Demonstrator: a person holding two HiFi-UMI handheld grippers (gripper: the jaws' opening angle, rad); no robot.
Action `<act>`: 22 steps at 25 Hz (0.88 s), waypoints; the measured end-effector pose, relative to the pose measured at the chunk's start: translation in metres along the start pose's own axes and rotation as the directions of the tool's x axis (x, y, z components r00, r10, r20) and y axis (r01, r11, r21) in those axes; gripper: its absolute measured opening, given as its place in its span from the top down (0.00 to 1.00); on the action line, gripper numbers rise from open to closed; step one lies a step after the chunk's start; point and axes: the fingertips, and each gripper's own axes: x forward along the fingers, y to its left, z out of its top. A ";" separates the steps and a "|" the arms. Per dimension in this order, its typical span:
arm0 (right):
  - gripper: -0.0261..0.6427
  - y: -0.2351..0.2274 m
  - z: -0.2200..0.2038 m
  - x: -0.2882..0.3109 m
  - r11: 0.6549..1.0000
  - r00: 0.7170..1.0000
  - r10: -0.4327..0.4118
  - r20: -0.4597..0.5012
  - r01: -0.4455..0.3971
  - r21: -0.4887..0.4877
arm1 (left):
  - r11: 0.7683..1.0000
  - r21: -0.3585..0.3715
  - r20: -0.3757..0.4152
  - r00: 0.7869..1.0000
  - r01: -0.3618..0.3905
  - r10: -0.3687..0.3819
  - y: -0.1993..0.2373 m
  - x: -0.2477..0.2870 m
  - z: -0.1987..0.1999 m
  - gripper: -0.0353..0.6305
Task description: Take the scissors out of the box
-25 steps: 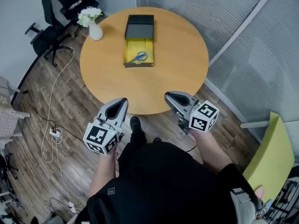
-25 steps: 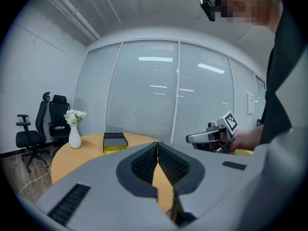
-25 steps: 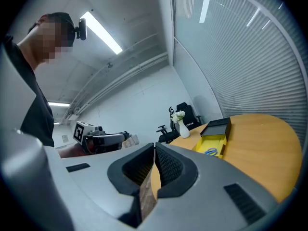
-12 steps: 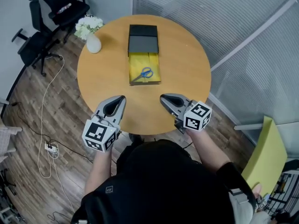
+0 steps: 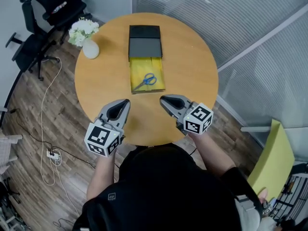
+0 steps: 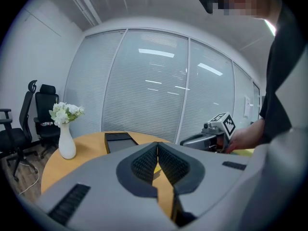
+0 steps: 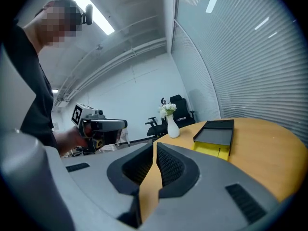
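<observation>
Blue-handled scissors (image 5: 146, 81) lie in the yellow tray (image 5: 159, 82) that is pulled out of a black box (image 5: 145, 41) on the round wooden table (image 5: 192, 66). My left gripper (image 5: 125, 102) hovers over the table's near edge, left of the tray and short of it, with its jaws shut and nothing in them. My right gripper (image 5: 162, 99) is over the near edge to the right, also shut and empty. In the left gripper view the jaws (image 6: 157, 146) meet at the tip, with the box (image 6: 119, 141) beyond. The right gripper view shows shut jaws (image 7: 155, 145) and the box (image 7: 216, 132) farther off.
A white vase of white flowers (image 5: 89, 46) stands on the table's left side. Black office chairs (image 5: 48, 13) are on the wood floor behind it, with a cable (image 5: 45, 109) running along the floor. A glass wall with blinds (image 5: 250, 37) runs along the right. A yellow-green chair (image 5: 275, 158) is at the right.
Both grippers have moved forward from in front of the table to over its near edge, closer to the box. Their jaws have stayed shut.
</observation>
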 end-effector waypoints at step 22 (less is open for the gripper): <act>0.78 -0.122 -0.061 0.089 0.898 0.852 0.005 -0.523 -0.234 -0.372 | 0.986 -0.104 -0.058 0.991 -0.128 0.122 0.021 0.039 -0.028 0.93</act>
